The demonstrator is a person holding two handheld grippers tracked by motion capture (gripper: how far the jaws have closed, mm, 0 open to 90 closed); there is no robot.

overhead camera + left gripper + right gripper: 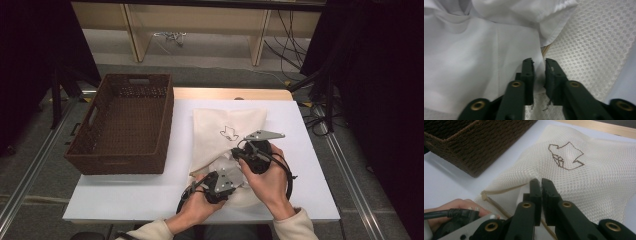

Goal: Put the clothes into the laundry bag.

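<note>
Fabric of white garment (481, 62) sits pinched between left fingers (527, 72); right fingers (535, 192) pinch mesh bag (579, 180)

Just ahead of the right gripper (541, 182), a cream mesh bag (584, 180) is showing a brown outlined emblem (565, 156). Left of it, a dark brown woven basket (474, 142) is sitting on the white worktop (444, 182). White cloth (474, 62) is lying before the black left gripper (539, 62).

The white garment (474, 62) runs off the left gripper view's top and left edges, and in the high view both hands cover the mesh bag's (220, 135) near end.
</note>
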